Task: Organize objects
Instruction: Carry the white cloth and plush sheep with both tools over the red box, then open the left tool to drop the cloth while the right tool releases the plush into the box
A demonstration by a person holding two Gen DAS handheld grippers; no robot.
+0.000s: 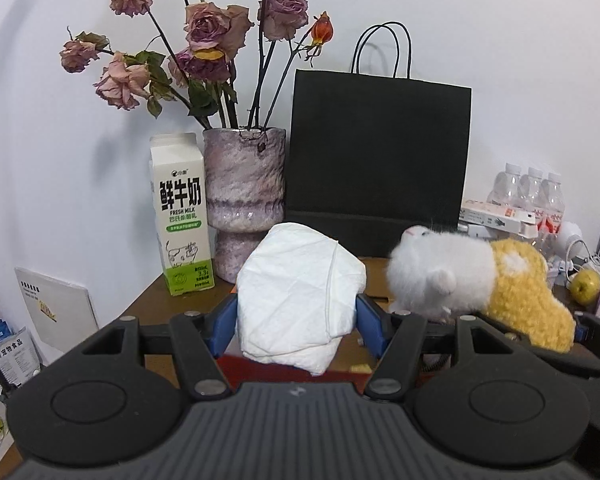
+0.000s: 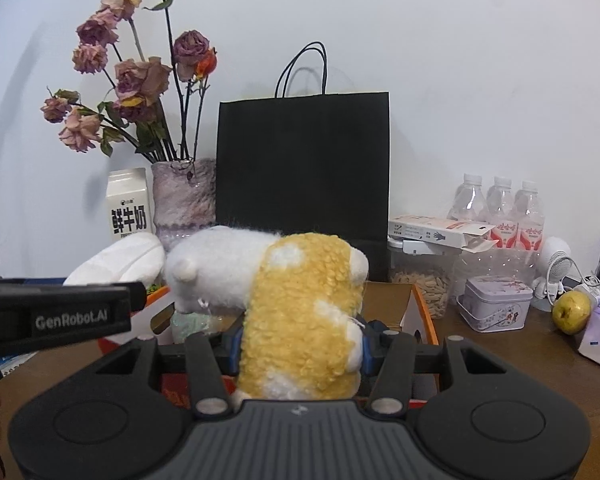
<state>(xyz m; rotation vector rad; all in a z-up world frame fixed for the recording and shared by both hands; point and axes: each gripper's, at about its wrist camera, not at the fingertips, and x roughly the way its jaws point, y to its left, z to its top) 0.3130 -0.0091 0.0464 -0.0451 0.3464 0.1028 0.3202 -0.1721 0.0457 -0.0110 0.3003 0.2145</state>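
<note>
- A crumpled white paper packet (image 1: 300, 300) is pinched between the blue pads of the left gripper (image 1: 296, 320) and held above the brown table (image 1: 148, 300); its long axis runs away from the camera.
- A fluffy white and yellow plush toy (image 2: 300, 304) is clamped at its yellow end by the right gripper (image 2: 300, 350), its white head pointing left.
- An orange and white box (image 2: 416, 312) is seen beneath, its contents unclear.
- Farther off, wilted roses (image 1: 204, 40) are held in a mottled vase (image 1: 244, 196), between a milk carton (image 1: 182, 216) and a black paper bag (image 1: 380, 160).
</note>
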